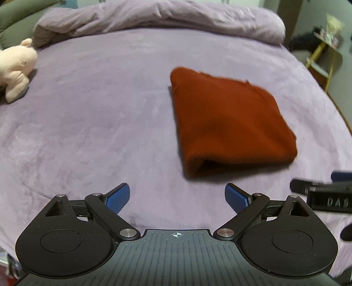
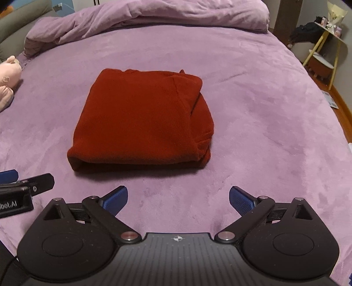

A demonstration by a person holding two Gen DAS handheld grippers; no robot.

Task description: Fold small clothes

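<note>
Red garment (image 2: 140,123), folded into a thick rectangular bundle, flat on the purple bed cover (image 2: 253,110). In the right wrist view, beyond the right gripper (image 2: 178,199), slightly left of centre, well apart from both blue fingers (image 2: 115,200), near fold facing them. In the left wrist view, same garment (image 1: 228,123) far and to the right of the left gripper (image 1: 177,198), not touching either blue finger.

Left gripper fingers spread wide apart, nothing between them. Right gripper fingers likewise wide apart, holding nothing. Both just above the near part of the bed, side by side; each visible at the edge of the other's view.

Raised lettering on the gripper bodies: "DAB" at the right edge of the left wrist view, cut off by the frame; "bot.AI" at the left edge of the right wrist view, also cut off.

Pink plush toy (image 1: 15,68) at far left on the bed. Rumpled purple duvet (image 2: 154,15) along the far edge. Yellow-legged side table (image 2: 325,48) at far right, off the bed.
</note>
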